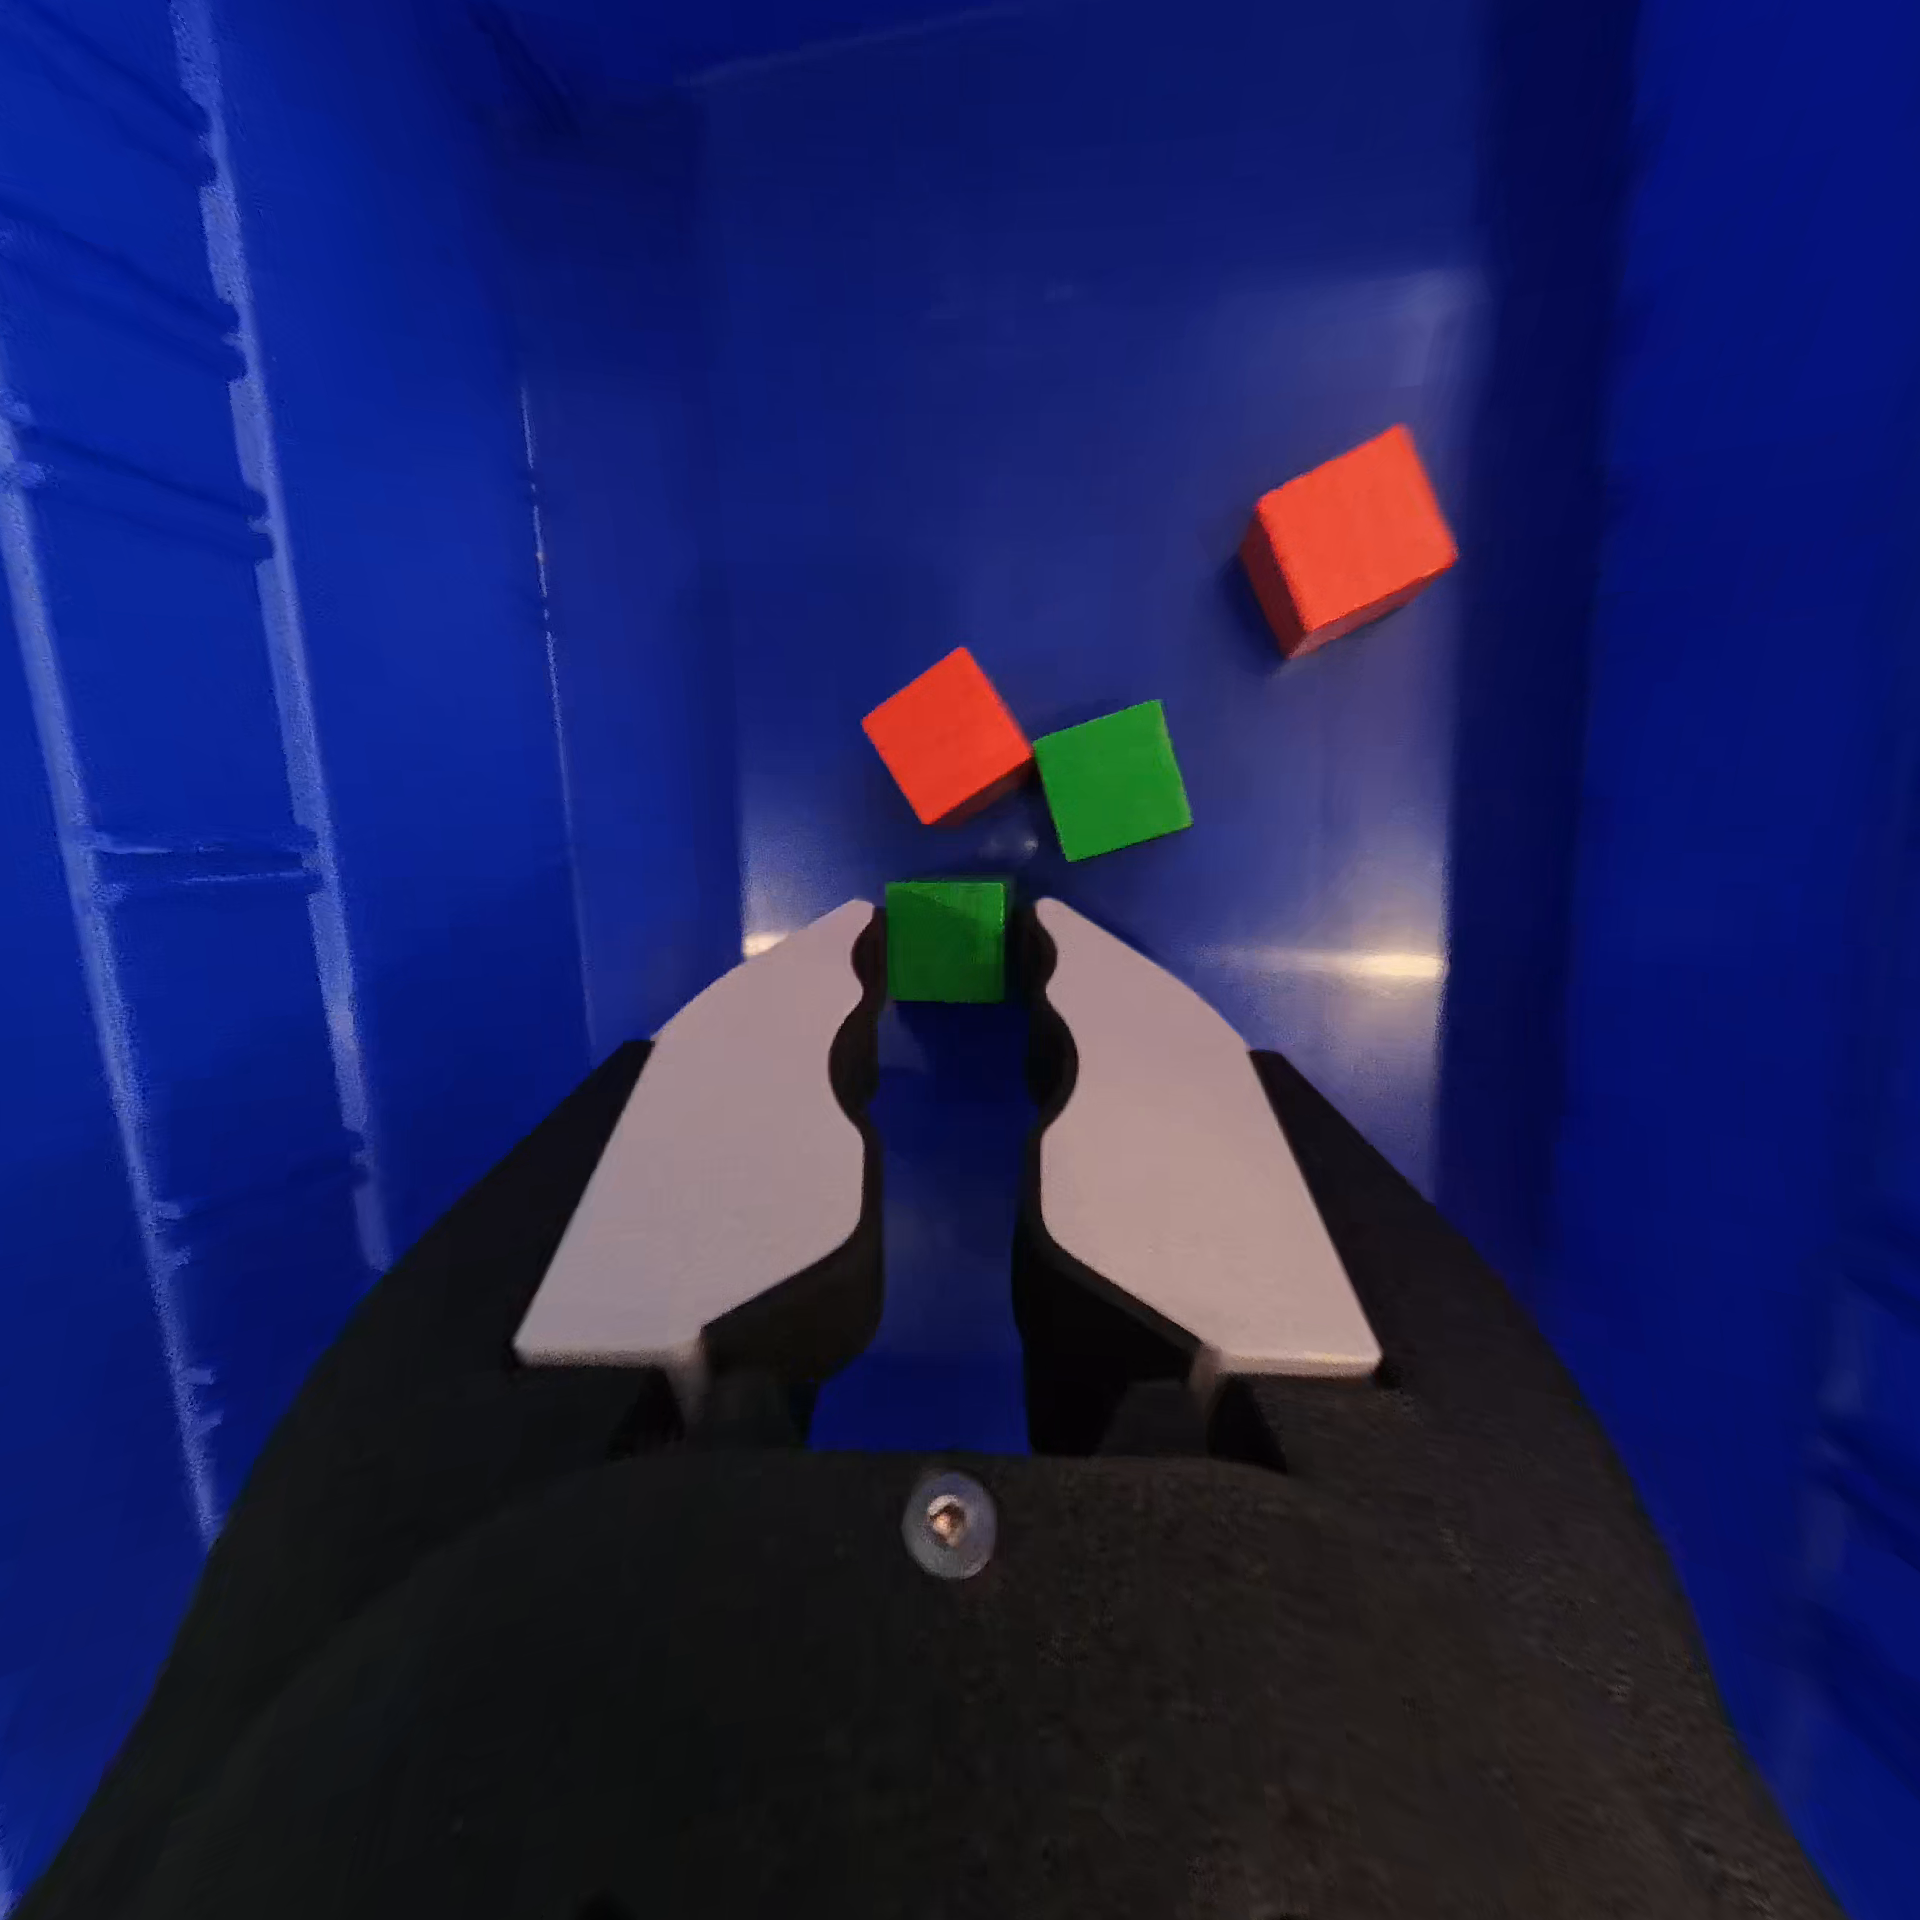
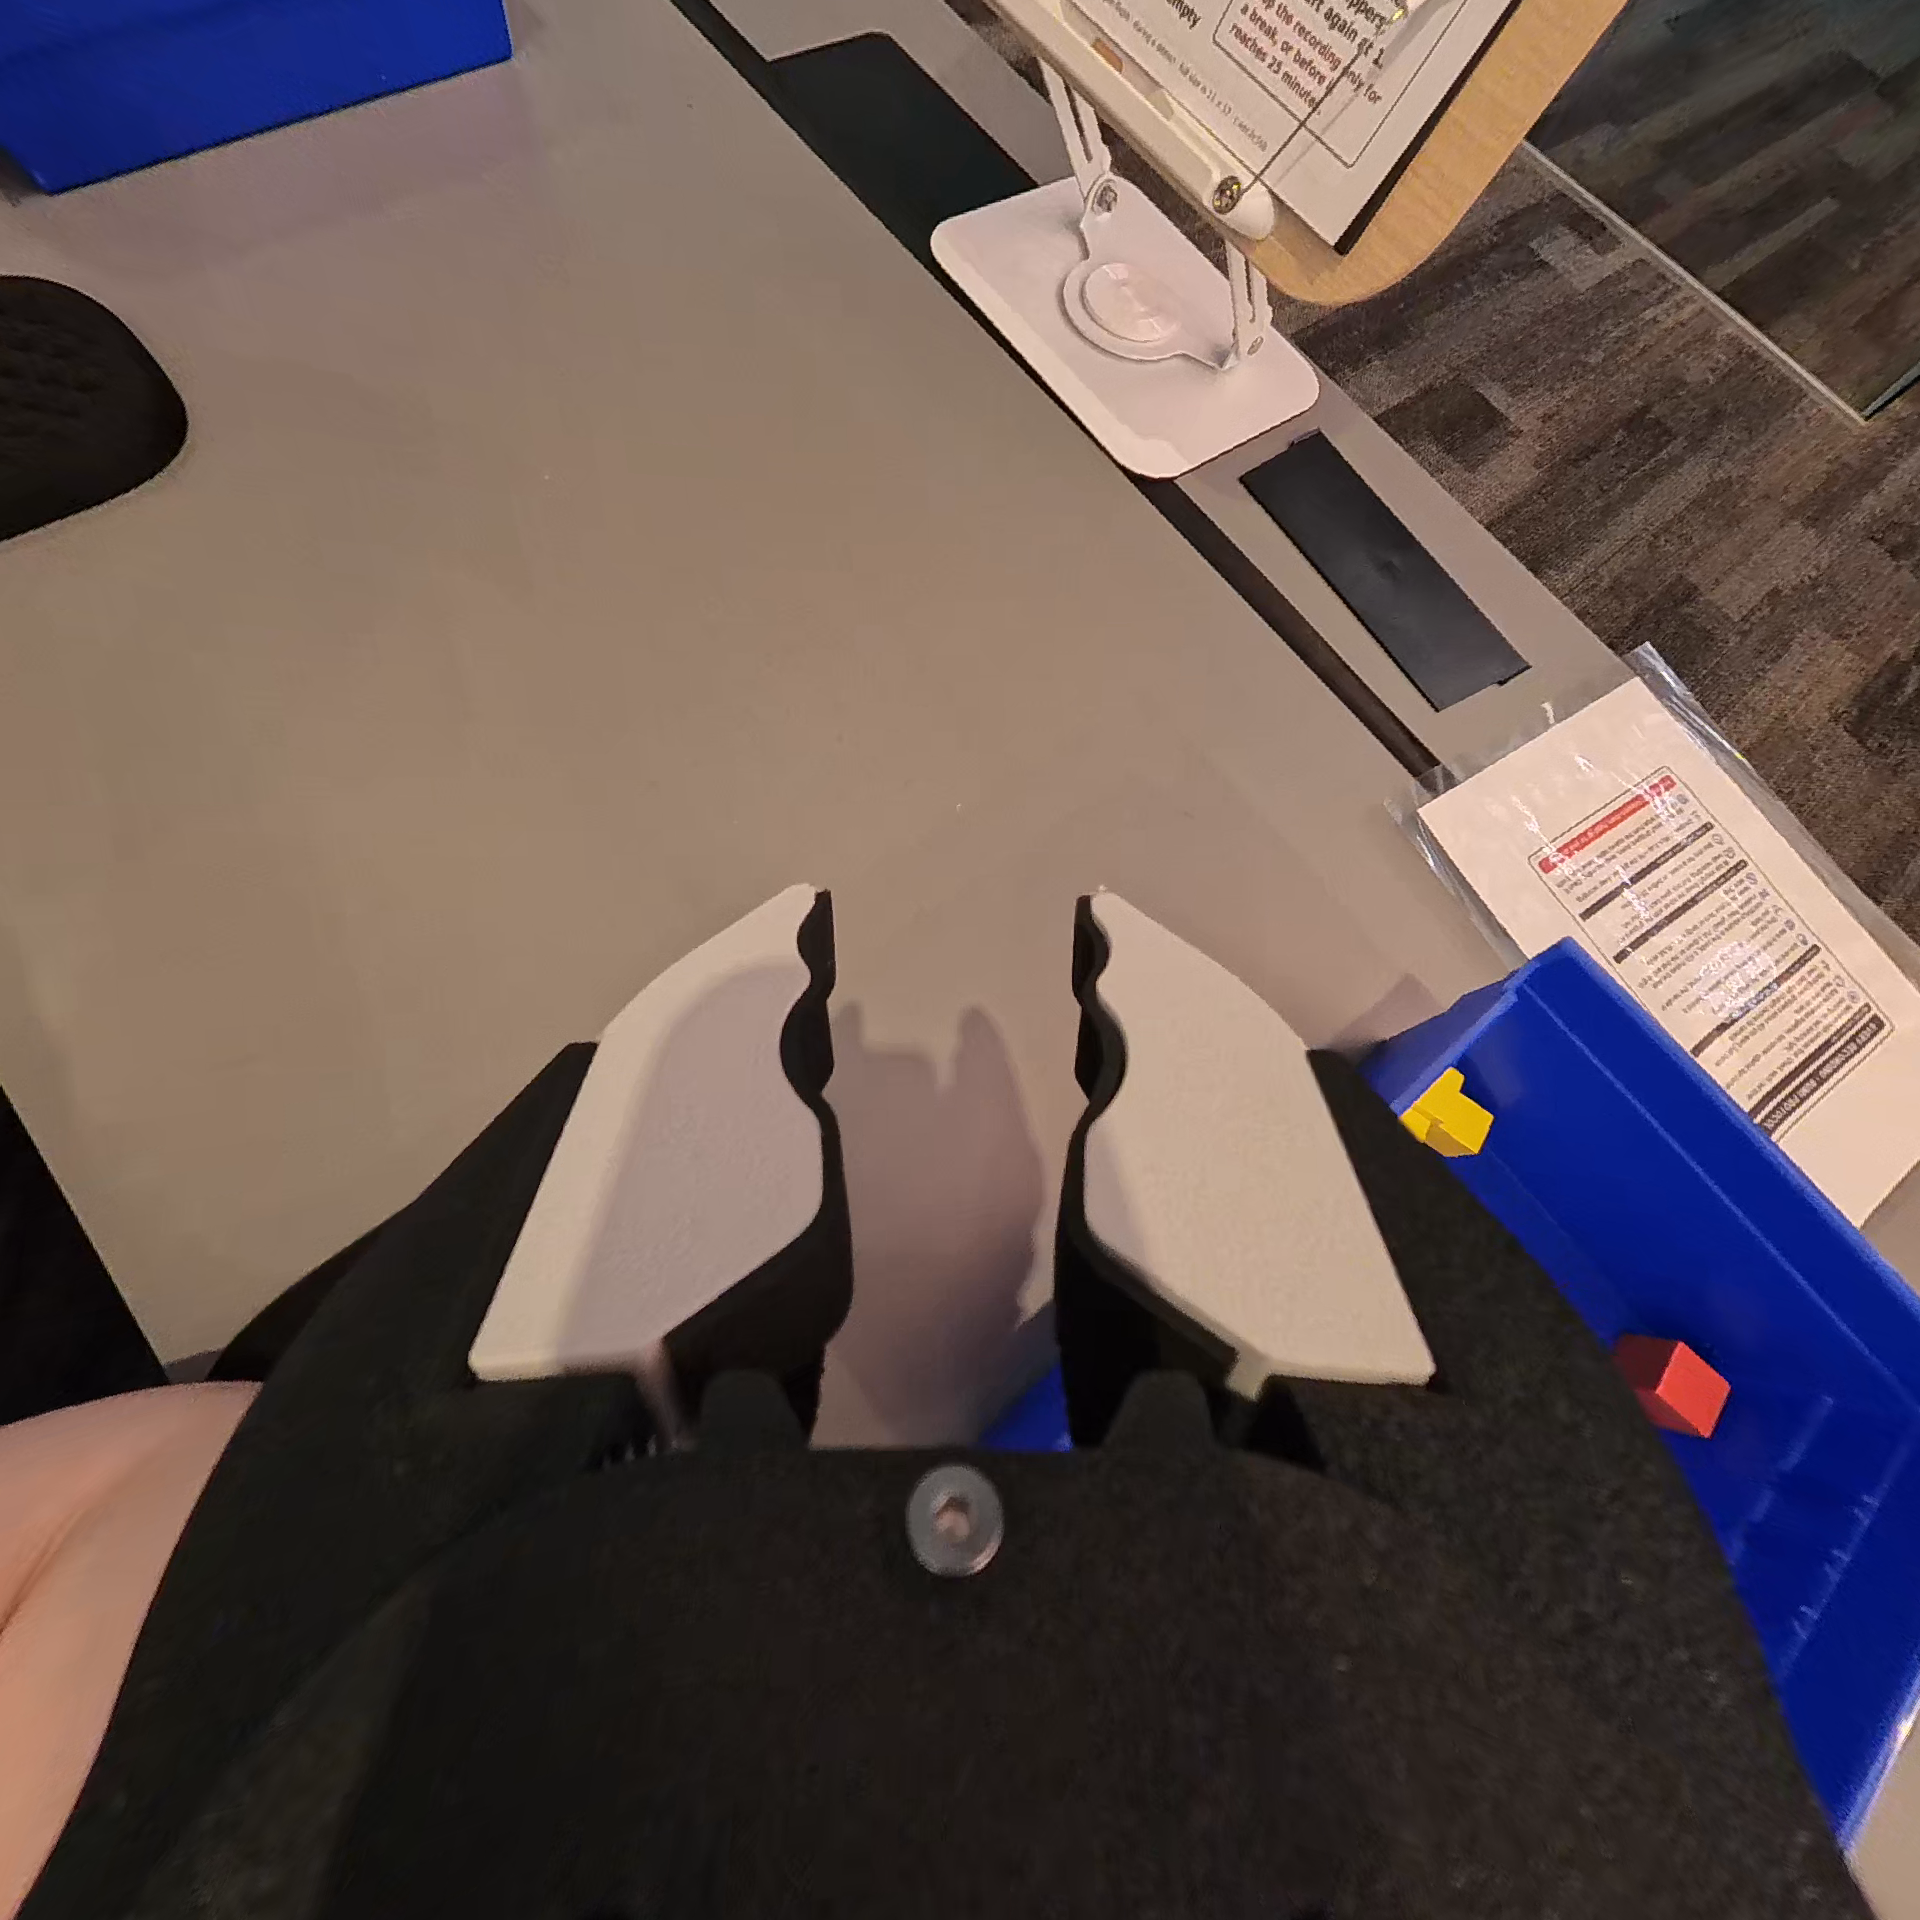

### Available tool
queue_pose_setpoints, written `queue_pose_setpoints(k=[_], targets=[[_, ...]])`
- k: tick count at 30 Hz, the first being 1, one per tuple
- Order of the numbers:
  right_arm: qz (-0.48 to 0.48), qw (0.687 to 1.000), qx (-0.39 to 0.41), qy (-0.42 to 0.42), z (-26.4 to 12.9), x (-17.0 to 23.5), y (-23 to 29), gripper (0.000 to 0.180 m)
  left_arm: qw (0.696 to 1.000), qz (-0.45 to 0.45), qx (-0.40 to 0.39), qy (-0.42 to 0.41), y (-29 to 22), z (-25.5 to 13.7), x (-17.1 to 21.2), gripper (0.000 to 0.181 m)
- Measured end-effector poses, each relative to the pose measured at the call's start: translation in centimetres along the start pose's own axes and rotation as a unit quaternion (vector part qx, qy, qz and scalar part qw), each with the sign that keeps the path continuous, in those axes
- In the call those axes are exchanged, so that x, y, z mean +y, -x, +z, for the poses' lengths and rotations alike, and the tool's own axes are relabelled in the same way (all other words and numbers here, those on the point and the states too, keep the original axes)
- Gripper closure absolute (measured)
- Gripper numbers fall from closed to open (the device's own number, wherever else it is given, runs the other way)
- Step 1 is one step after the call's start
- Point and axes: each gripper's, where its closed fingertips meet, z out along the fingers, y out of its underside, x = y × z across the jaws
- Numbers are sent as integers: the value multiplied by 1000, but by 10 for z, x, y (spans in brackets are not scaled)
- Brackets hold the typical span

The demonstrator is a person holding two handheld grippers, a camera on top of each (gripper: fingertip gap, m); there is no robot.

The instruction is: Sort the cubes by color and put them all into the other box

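My left gripper (image 1: 951, 920) is down inside a blue box (image 1: 416, 623), shut on a green cube (image 1: 945, 951) held between its fingertips above the box floor. On the floor beyond lie a second green cube (image 1: 1112, 779) touching a red cube (image 1: 945, 736), and another red cube (image 1: 1348, 540) farther right. My right gripper (image 2: 951, 904) is open and empty above the grey table (image 2: 623, 623). To its right is another blue box (image 2: 1662, 1195) holding a yellow cube (image 2: 1449, 1117) and a red cube (image 2: 1673, 1387).
A white stand (image 2: 1132, 332) holding a printed board sits at the table's far right edge. A bagged printed sheet (image 2: 1683, 935) lies behind the right box. A blue box (image 2: 249, 73) and a black gripper body (image 2: 73, 405) show at far left. A person's arm (image 2: 83, 1558) is at lower left.
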Motion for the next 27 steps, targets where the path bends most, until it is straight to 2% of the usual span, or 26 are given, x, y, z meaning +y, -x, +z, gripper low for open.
queue_pose_setpoints(k=[5,7,9,13,17,20,22,25,27], targets=[[0,1000,-2,0,-1,3,-1,140,999,19,-32,-26,13,-7,-7,159],[0,1000,1,-1,0,0,0,140,996,17,-50,-75,20,-26,-18,159],[-7,1000,5,-1,3,-9,2,140,984,20,-43,-169,10,-66,-40,159],[-37,999,-13,-13,26,-51,24,139,920,107,19,-376,-80,-174,-75,159],[-43,991,-107,-72,70,-122,92,135,855,211,20,-474,-185,-244,-75,159],[-3,971,-205,-125,102,-165,155,135,803,274,24,-529,-258,-273,-68,159],[12,960,-243,-136,119,-177,186,135,781,303,34,-545,-298,-281,-64,160],[24,961,-242,-129,135,-178,198,134,754,327,43,-568,-338,-289,-62,160],[36,962,-243,-120,139,-175,196,131,747,340,45,-569,-353,-291,-61,160]])
